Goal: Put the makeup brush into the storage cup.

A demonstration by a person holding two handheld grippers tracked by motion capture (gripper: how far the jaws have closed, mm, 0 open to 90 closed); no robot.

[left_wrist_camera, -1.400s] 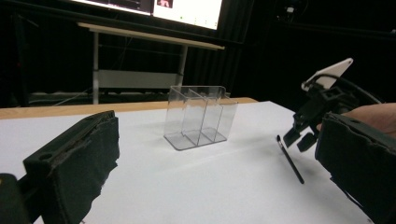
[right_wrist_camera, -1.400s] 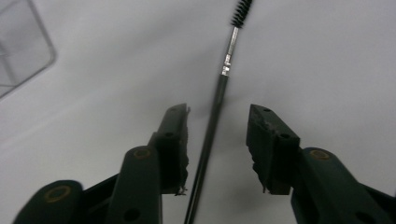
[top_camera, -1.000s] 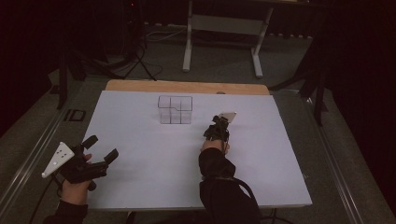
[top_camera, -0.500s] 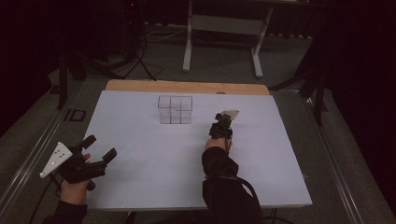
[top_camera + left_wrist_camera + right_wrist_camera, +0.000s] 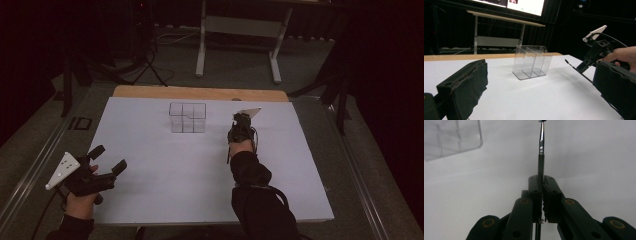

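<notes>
The thin brush, a slim dark handle with a metal ferrule and a small tip, sits clamped between the closed jaws of the right gripper, sticking straight out ahead of them over the white tabletop; in the left gripper view the same brush slants down and away from that gripper with its tip close to the sheet, though whether it touches cannot be told. Over the last second the right gripper has crept forward across the table, from a spot roughly level with the front of the clear organizer to one alongside it, and the forearm behind it has stretched out further; I judge from this that the brush is being carried toward the organizer, most likely to be dropped into one of its compartments, and that the lift and tilt over the rim have not yet begun. The organizer, a see-through box split into upright cells, stands off to the left of the brush tip, near but apart from it, and looks empty. The left gripper has stayed almost where it was, low at the near left edge and well apart from the work, its two padded jaws spread wide with nothing between them. Beyond the table stand a pale desk frame and a lit screen whose content is too blurred to read; no brand, label or writing can be made out on the brush, the organizer or the grippers
</notes>
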